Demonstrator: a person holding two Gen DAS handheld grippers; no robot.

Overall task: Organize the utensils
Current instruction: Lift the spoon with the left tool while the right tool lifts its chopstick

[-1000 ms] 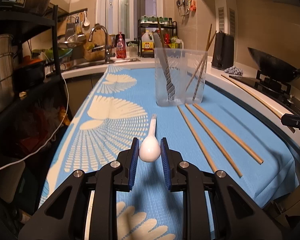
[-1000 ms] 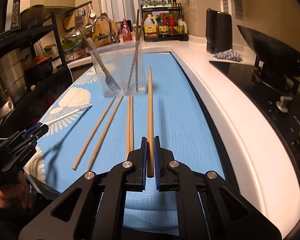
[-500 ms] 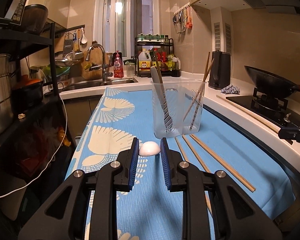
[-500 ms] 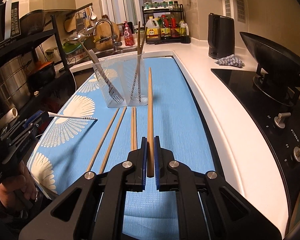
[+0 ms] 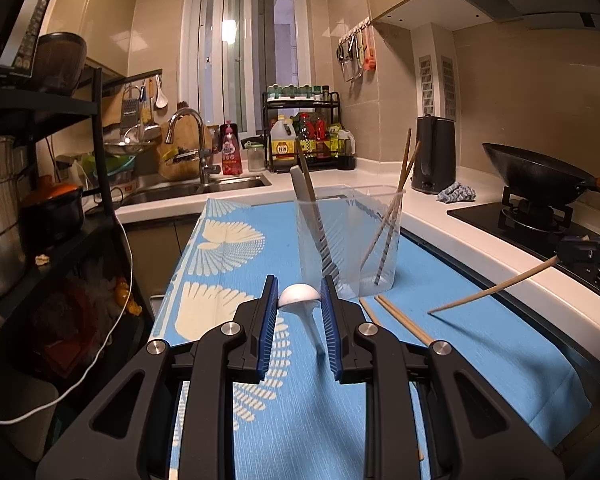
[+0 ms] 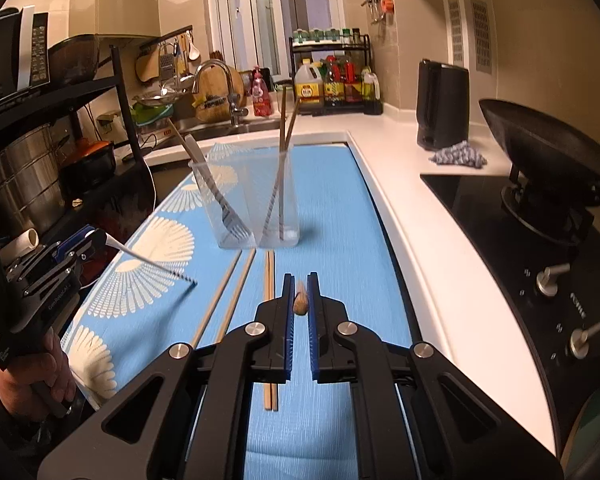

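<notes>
Holding white spoon (image 5: 299,294) by its bowl in left gripper (image 5: 299,304), chopstick (image 6: 301,303) pinched in right gripper (image 6: 299,300), both clear of mat for clear holder (image 6: 244,204) drop.

The spoon (image 5: 299,294) looks like smooth, glossy white ceramic or plastic — which, I cannot tell. The chopsticks (image 6: 269,276) are matt, pale wood. The holder (image 5: 350,240) is clear, shiny plastic. A woven, matt blue cloth (image 5: 480,344) covers the glossy white counter (image 6: 432,240) — the tongs (image 6: 300,300) are matt black plastic with ribbed blue pads.
</notes>
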